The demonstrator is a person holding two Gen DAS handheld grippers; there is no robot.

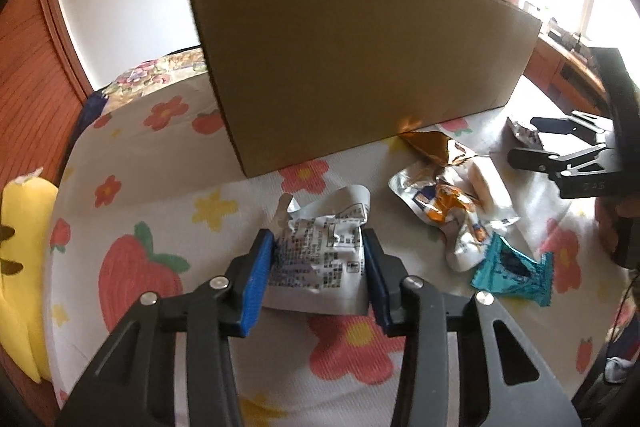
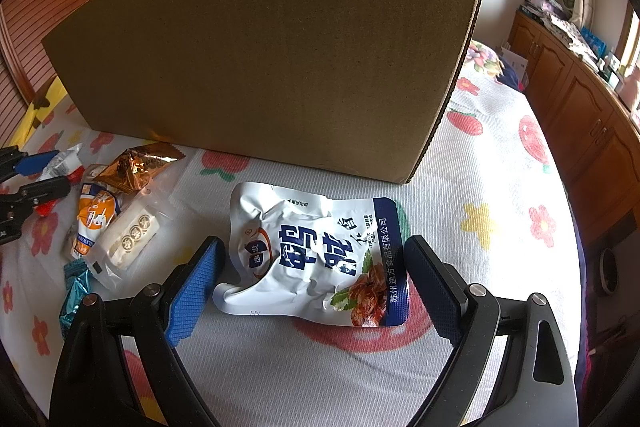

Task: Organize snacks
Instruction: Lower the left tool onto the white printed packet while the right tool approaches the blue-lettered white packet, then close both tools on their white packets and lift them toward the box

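Note:
My left gripper (image 1: 319, 247) is shut on a crumpled white snack packet with small black print (image 1: 320, 251), held just above the flowered bed cover. My right gripper (image 2: 316, 269) is open around a white and blue snack pouch (image 2: 316, 251) that lies flat on the cover; the pads stand on either side of it and I cannot tell if they touch it. A large brown cardboard box (image 1: 360, 67) stands behind both; it also shows in the right wrist view (image 2: 260, 47). Its inside is hidden.
A small heap of snacks lies between the grippers: an orange and white pouch (image 2: 94, 215), a gold wrapper (image 2: 132, 167), a clear pack of white cakes (image 2: 128, 233) and a teal packet (image 1: 510, 273). A yellow plush toy (image 1: 24, 259) lies at the left. Wooden cabinets (image 2: 580, 115) line the right.

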